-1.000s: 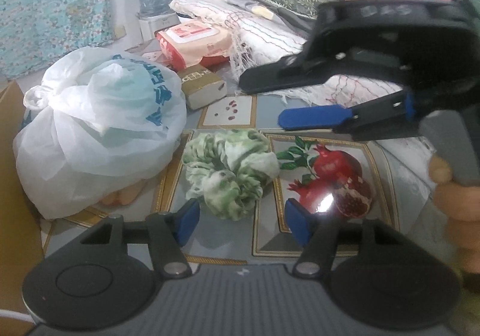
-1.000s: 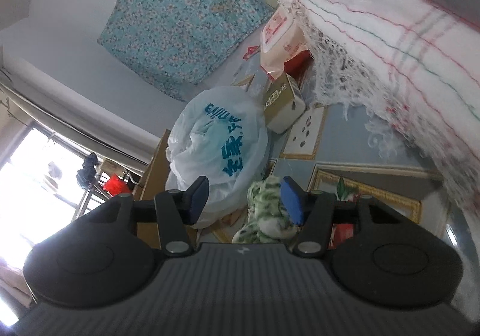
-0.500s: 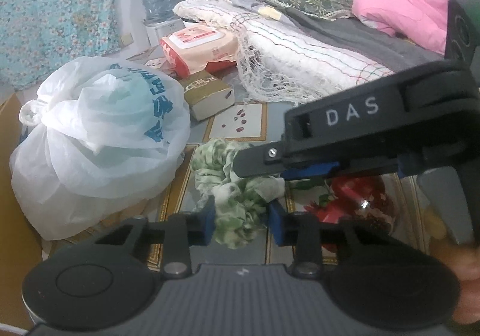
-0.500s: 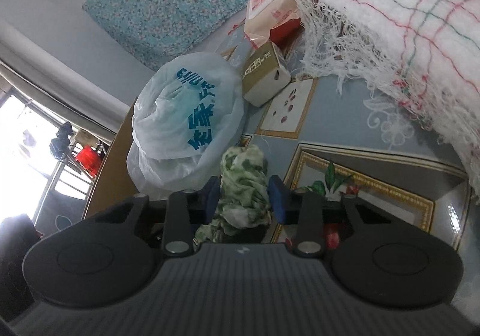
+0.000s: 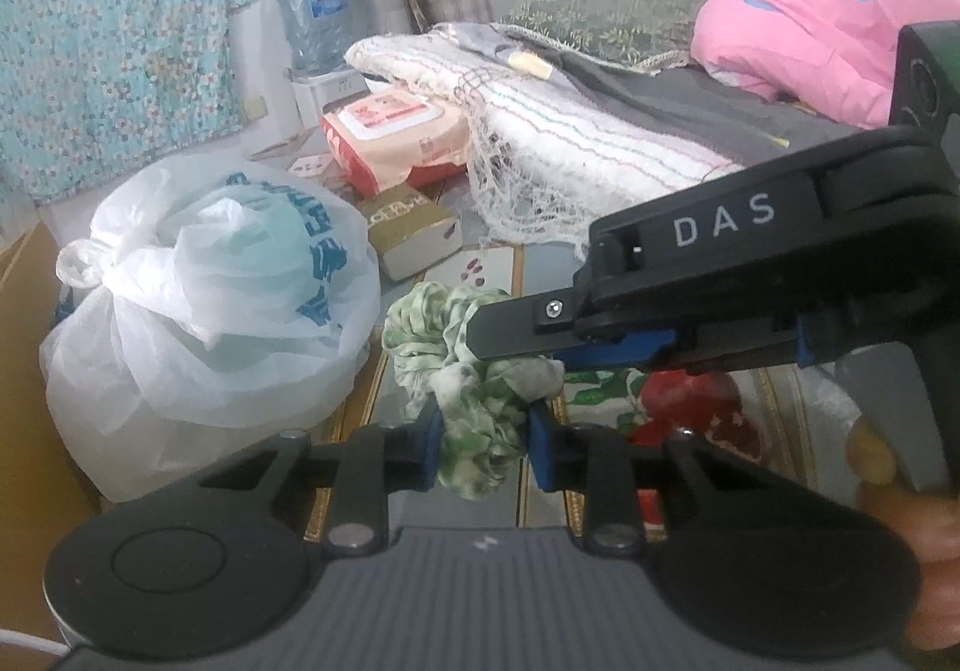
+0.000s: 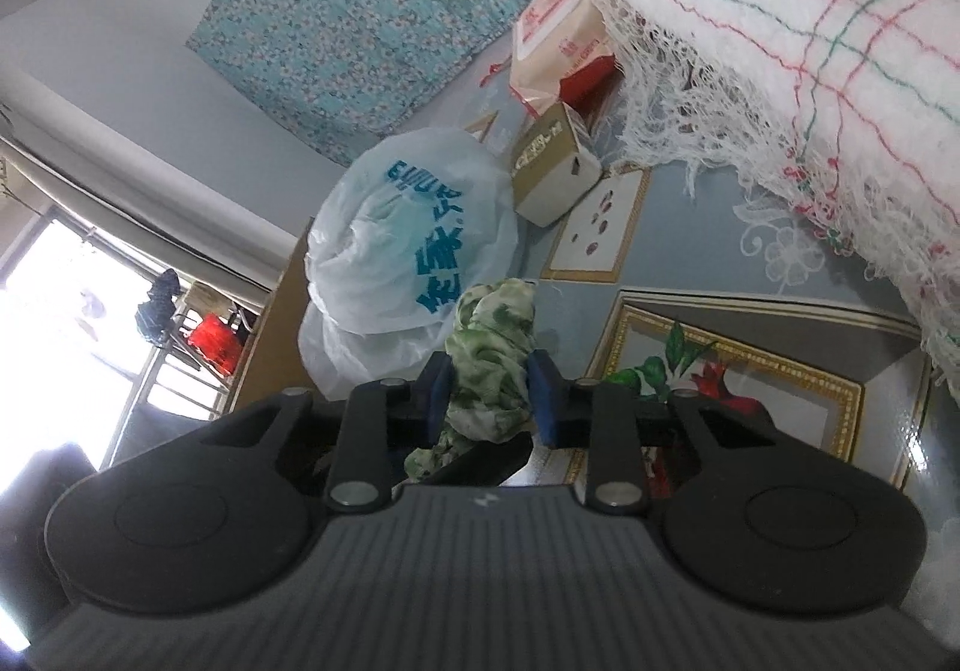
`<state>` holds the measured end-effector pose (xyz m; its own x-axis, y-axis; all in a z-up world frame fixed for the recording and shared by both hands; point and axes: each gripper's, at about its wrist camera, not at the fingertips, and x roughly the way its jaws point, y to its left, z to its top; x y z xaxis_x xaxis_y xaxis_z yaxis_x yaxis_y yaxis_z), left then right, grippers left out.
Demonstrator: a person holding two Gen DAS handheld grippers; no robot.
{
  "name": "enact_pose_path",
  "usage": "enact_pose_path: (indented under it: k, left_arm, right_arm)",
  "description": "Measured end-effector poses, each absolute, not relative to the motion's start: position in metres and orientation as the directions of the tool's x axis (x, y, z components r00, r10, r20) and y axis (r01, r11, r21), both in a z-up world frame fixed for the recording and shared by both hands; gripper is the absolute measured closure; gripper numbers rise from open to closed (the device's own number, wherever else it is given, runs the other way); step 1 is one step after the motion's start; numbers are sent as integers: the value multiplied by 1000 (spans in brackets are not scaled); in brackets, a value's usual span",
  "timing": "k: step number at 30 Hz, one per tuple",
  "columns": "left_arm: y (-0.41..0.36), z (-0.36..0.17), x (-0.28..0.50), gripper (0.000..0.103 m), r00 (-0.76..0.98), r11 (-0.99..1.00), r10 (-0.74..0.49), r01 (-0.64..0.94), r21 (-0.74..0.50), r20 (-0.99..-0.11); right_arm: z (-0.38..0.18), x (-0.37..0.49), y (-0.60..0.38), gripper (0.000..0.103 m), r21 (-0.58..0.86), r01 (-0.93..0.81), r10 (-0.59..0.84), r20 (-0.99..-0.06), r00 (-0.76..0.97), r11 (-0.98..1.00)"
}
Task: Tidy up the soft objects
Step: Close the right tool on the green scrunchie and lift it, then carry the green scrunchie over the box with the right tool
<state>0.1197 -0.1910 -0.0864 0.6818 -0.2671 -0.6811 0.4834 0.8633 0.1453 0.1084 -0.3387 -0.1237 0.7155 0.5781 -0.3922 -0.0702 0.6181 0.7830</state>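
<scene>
Left wrist view: sits low behind its own fingers, looks down and forward across the patterned mat (image 5: 480, 263) toward the far wall, close to the green-and-white cloth (image 5: 474, 395). Right wrist view: rolled sideways, so wall and window tilt; looks along its fingers, close to the same cloth (image 6: 498, 359). Shared: cloth, white plastic bag (image 5: 204, 281) (image 6: 414, 245), mat, fringed blanket (image 5: 570, 143) (image 6: 780, 41).

Home bedroom: bed with pink pillow (image 5: 804, 5), fringed blanket (image 5: 576, 143), floral curtain (image 5: 114, 41).
</scene>
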Motion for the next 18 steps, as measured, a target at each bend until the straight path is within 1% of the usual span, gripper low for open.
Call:
enact_pose_path:
  k: [18]
  left_arm:
    - [-192, -76, 110, 74, 699, 863, -276, 482, 151, -660]
  right_arm:
    - [-114, 97, -339, 74, 793, -88, 583, -363, 727, 603]
